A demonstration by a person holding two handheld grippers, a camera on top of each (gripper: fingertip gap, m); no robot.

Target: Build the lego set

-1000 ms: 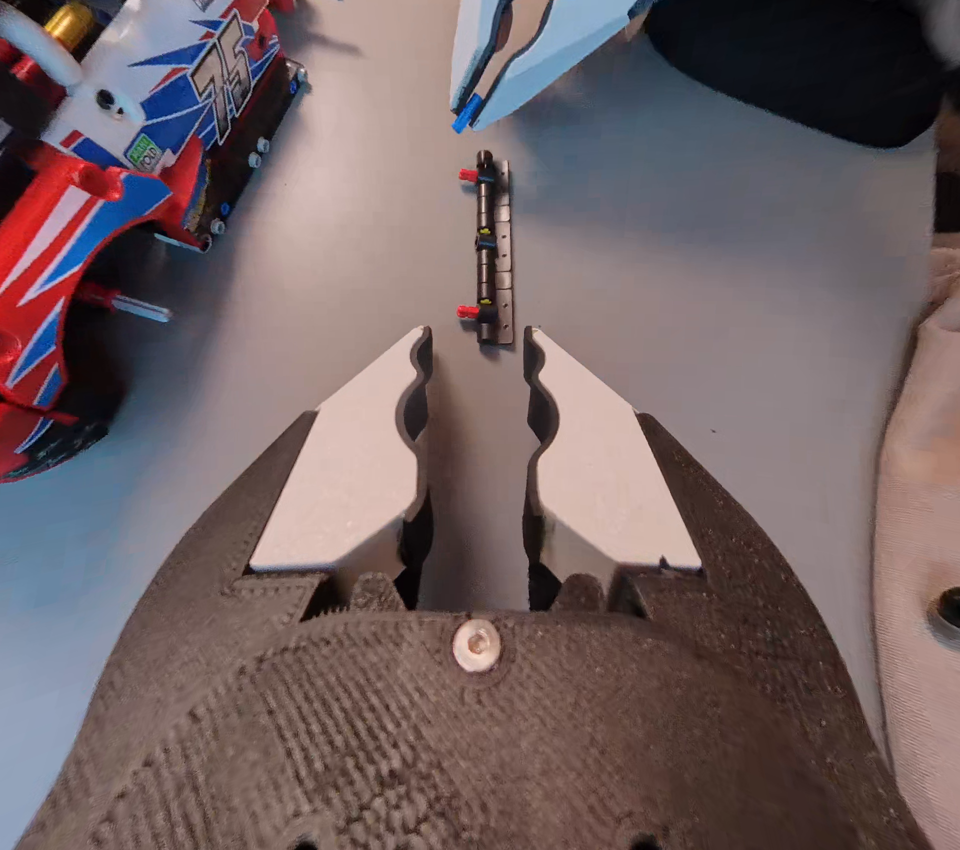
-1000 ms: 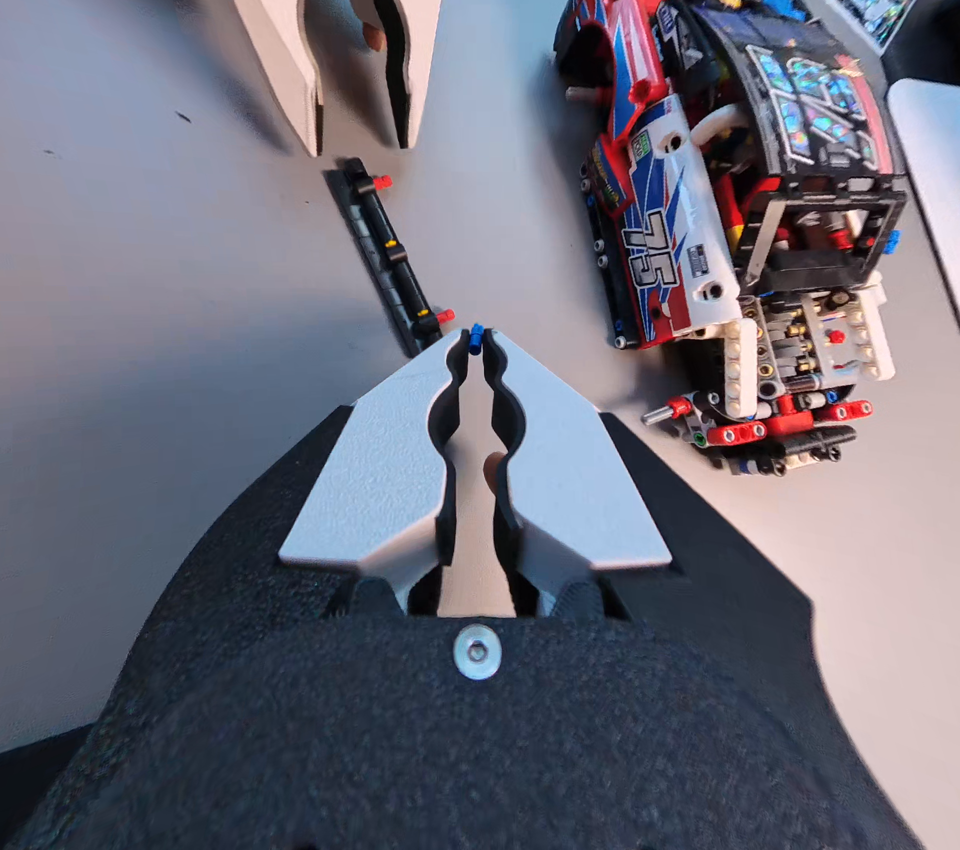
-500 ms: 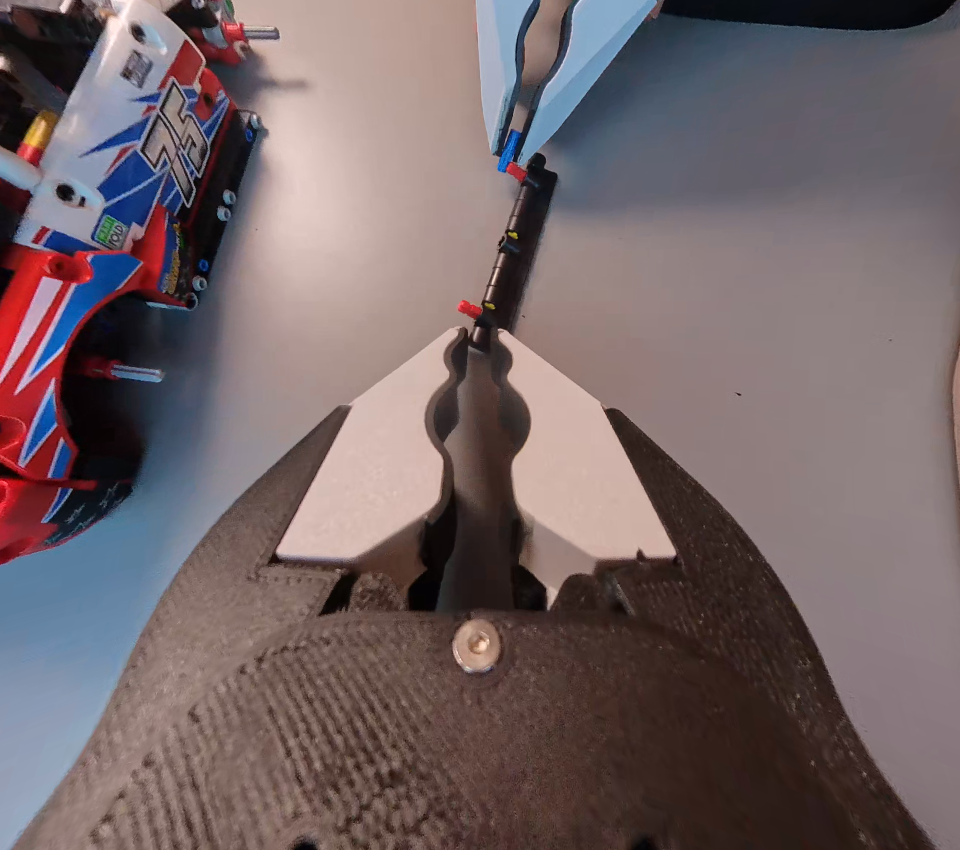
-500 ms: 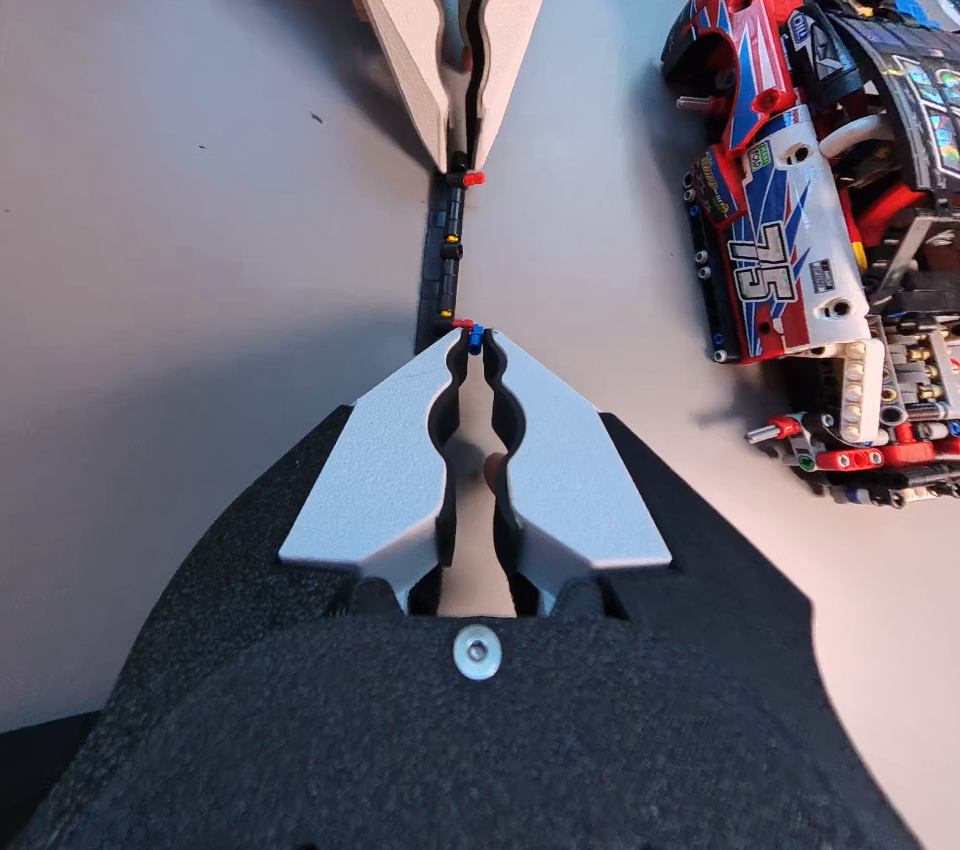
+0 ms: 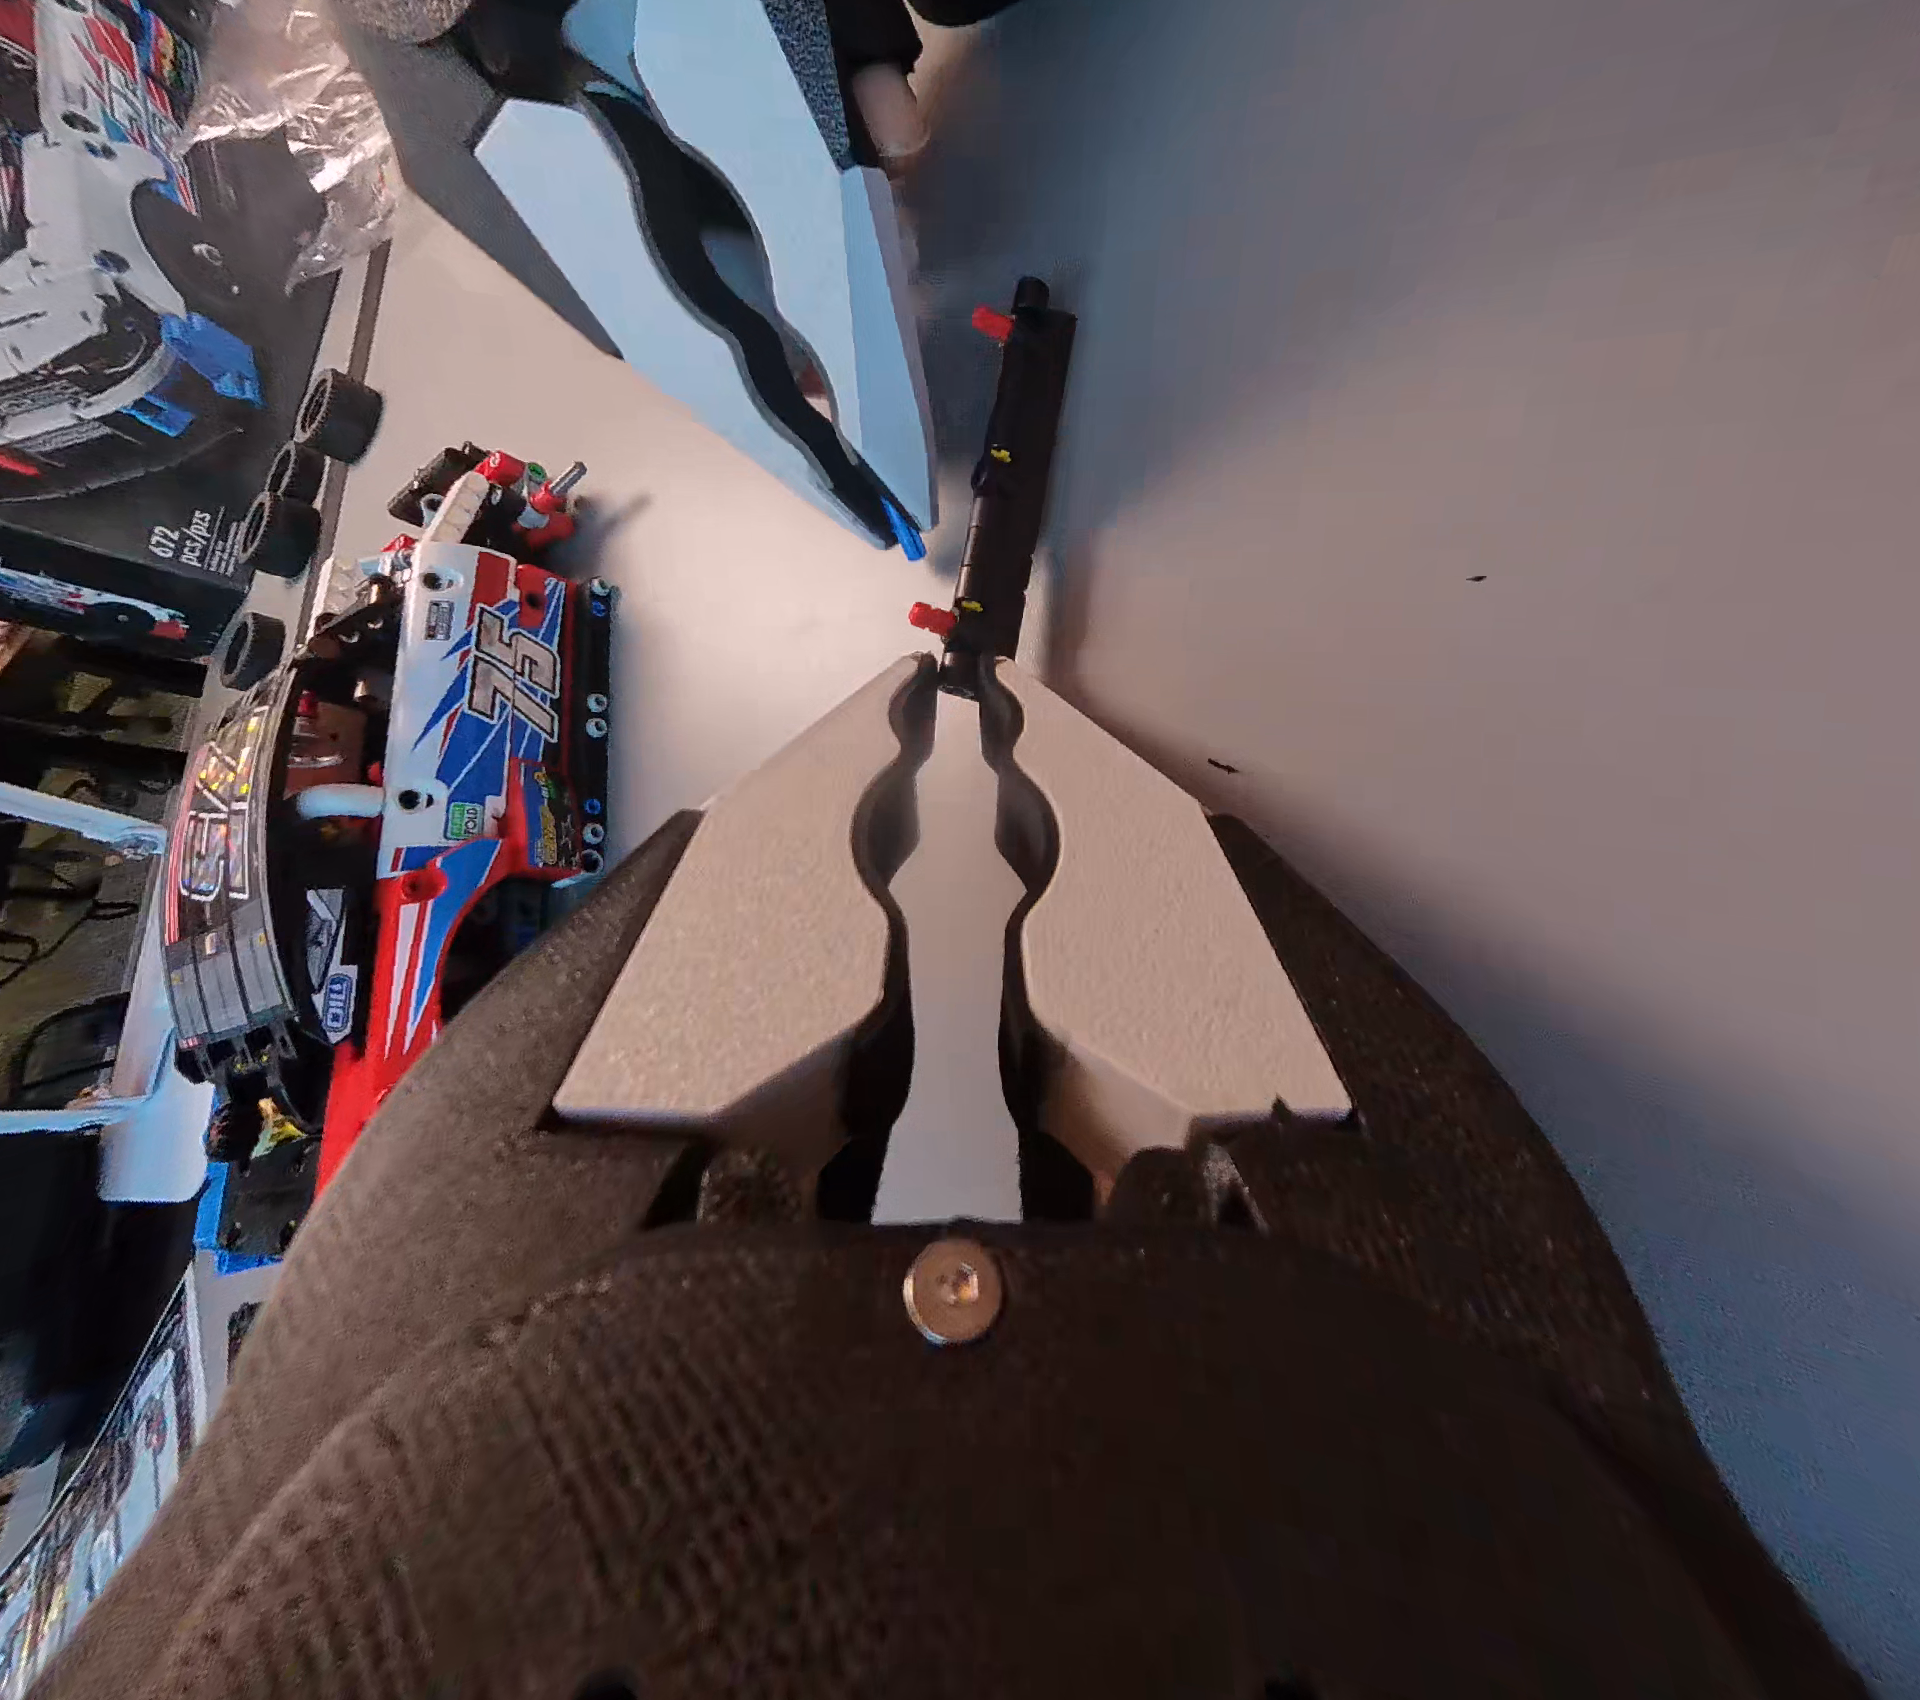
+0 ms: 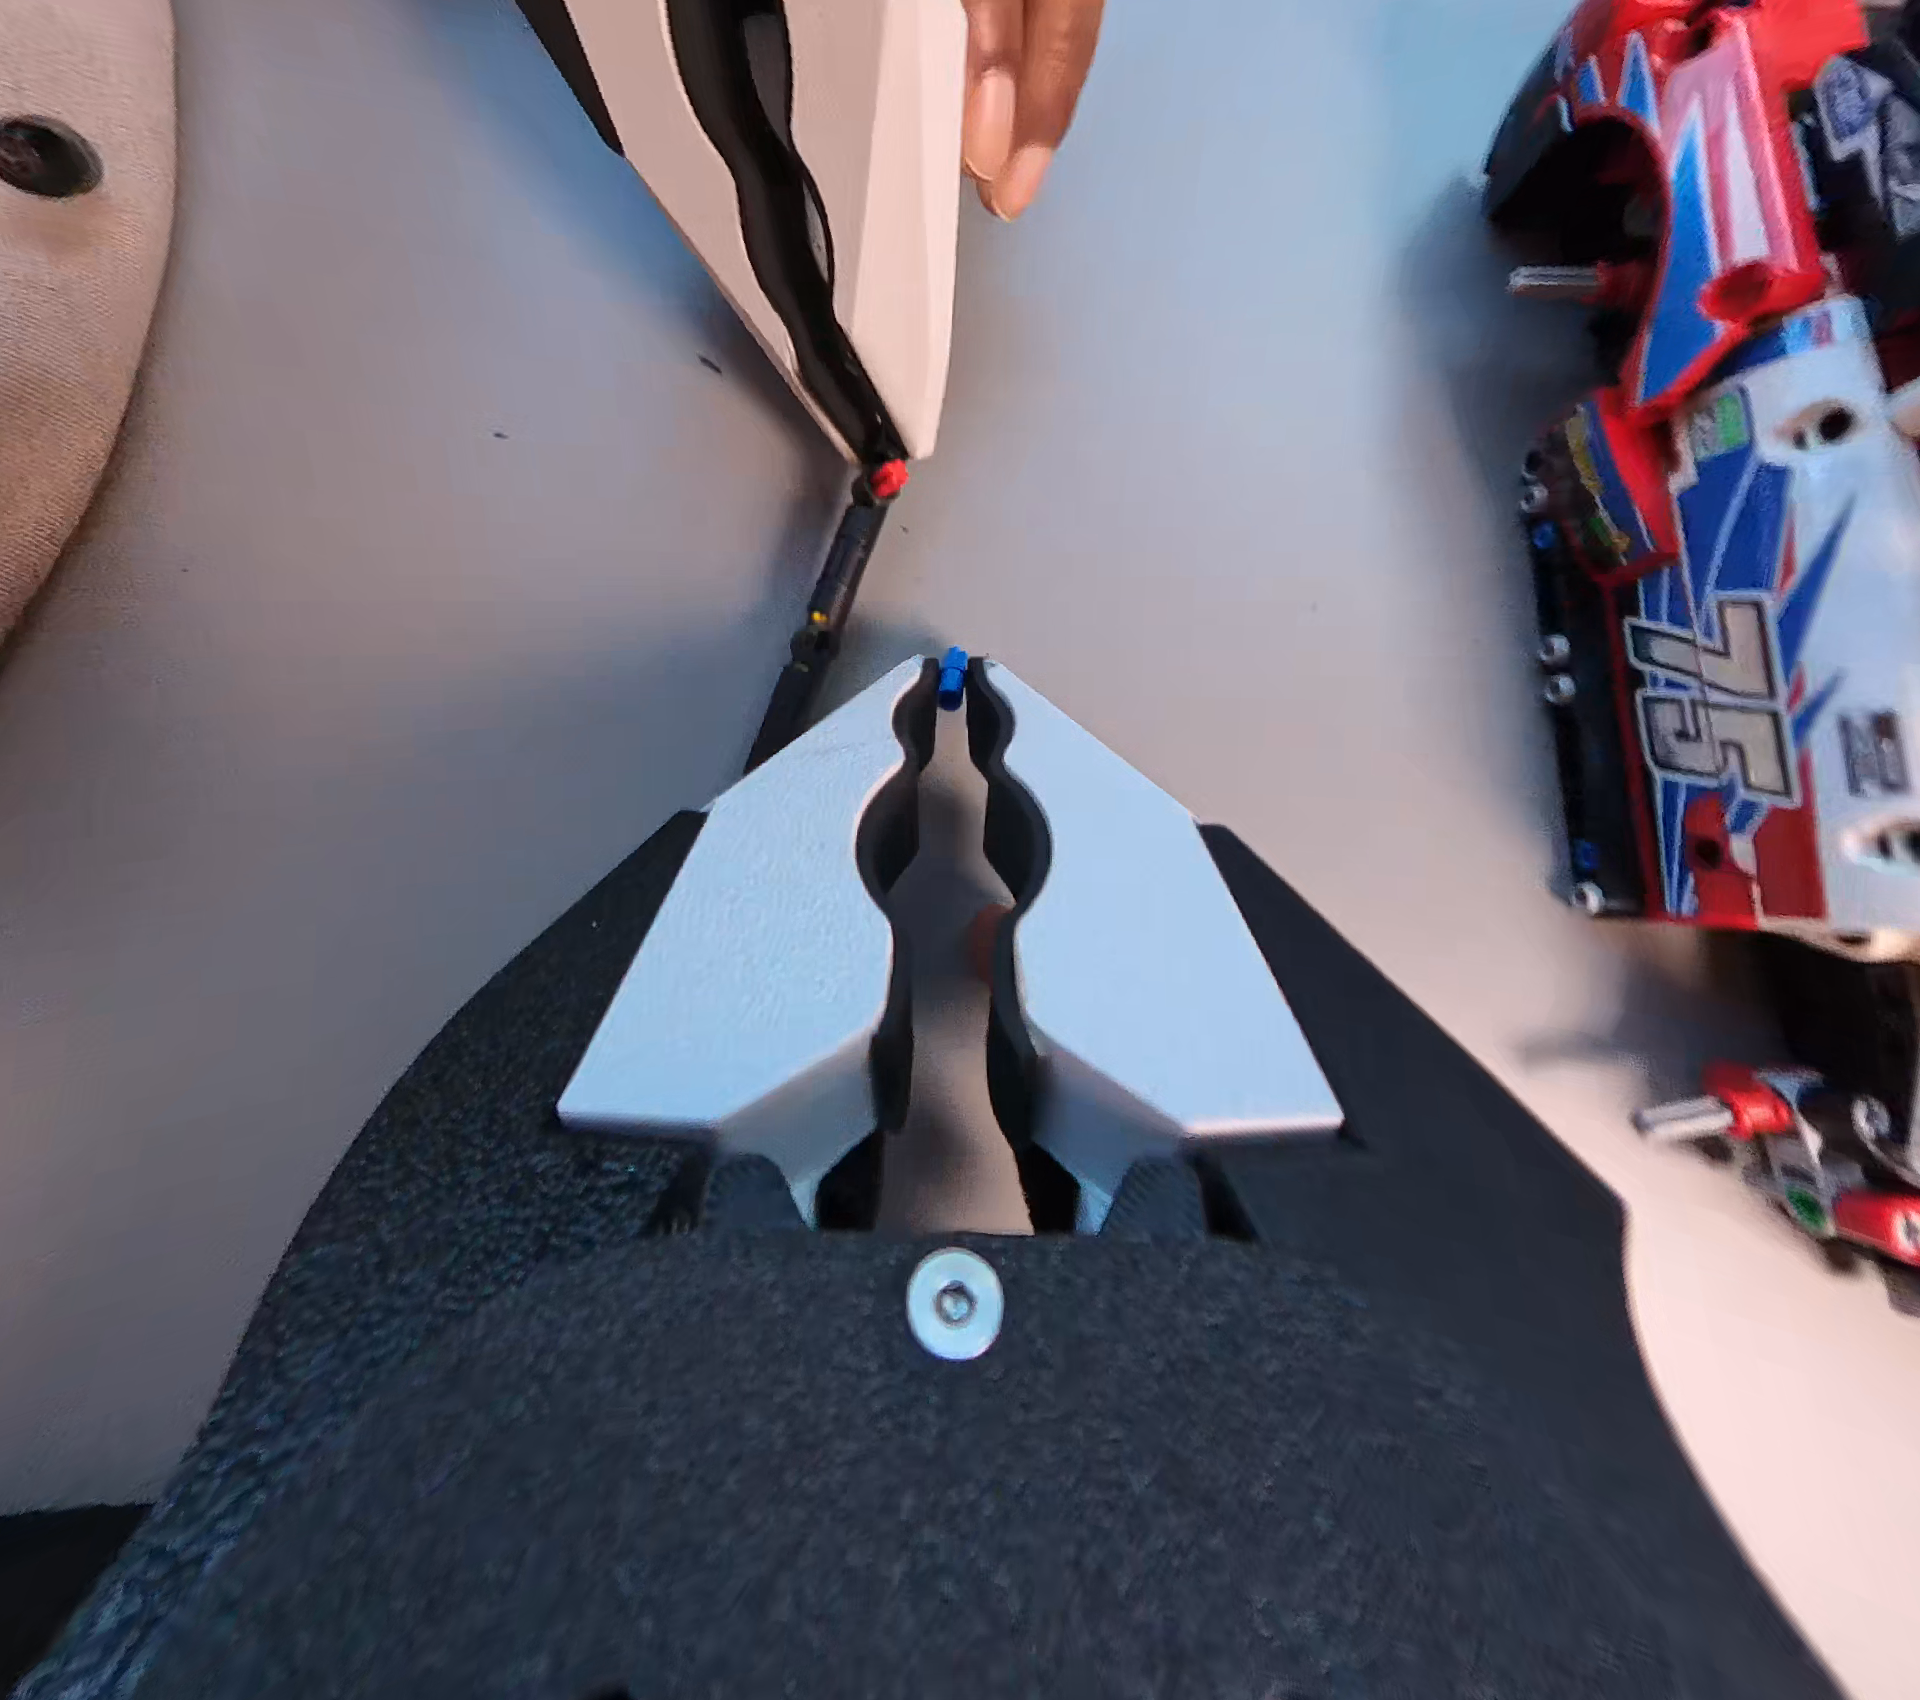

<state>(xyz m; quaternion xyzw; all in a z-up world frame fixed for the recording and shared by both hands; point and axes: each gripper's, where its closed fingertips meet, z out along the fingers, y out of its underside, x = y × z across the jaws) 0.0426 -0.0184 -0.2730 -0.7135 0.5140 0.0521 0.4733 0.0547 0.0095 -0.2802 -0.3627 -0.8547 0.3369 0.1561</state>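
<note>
Soft overhead light; fisheye edges, slight blur.

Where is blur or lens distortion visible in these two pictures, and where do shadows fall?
Left wrist view: the black beam casts a shadow to its right on the table; the wide-angle lens bends the edges. Right wrist view: the race car is motion-blurred at the right edge; the blue pin stays sharp.

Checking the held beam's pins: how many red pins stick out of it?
2: one red pin near the black beam's far end, one near the left gripper. Others may be hidden.
</note>
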